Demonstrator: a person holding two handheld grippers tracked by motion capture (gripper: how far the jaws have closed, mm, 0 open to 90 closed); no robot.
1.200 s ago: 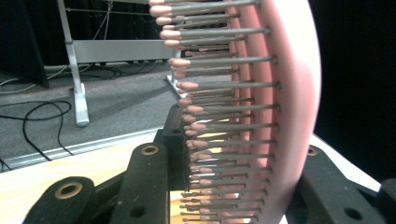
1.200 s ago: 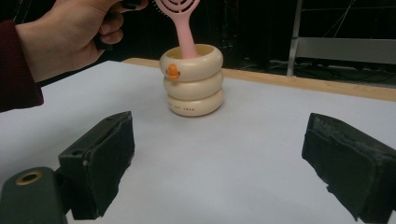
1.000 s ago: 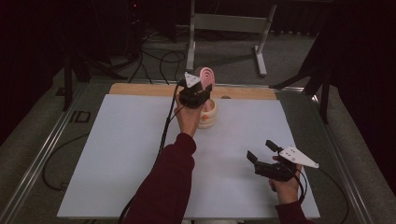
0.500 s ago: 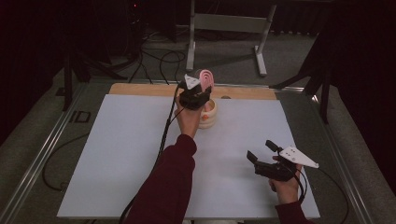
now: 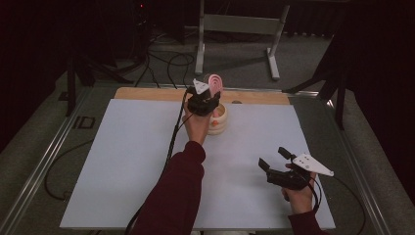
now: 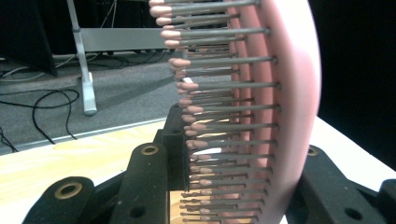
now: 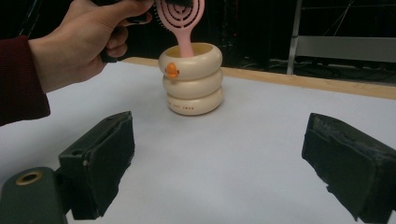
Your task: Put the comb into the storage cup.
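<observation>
since the earlier frames almost nothing has shifted: the left gripper (image 5: 207, 98) stays over the cream holder (image 5: 218, 119) and the right gripper (image 5: 280, 163) sits in the same spot on the table (image 5: 122, 161).

left fingers (image 6: 177, 149): drawn in tight and pinching the pink hairbrush (image 6: 261, 107) by its head, one black pad on the bristle side, the other against the smooth pink back. the brush stands roughly upright, its handle going down into the mouth of the cream holder.

right fingers (image 7: 100, 154): spread wide, nothing between them, touching no object; they sit low over the white table, nearer the person than the holder, to its right and well apart from it.

view differences: the left gripper view gives the grip up close, rows of grey bristles with pink tips and the pad among them, with a strip of the table's wooden far edge (image 6: 56, 154) behind. the right gripper view gives the holder whole: three stacked cream rings with a small orange beak (image 7: 172, 70), the brush handle (image 7: 185, 43) inside its rim, and the left hand (image 7: 81, 44) to the holder's left. the high view sets the holder near the table's far edge, just before the wooden strip.
</observation>
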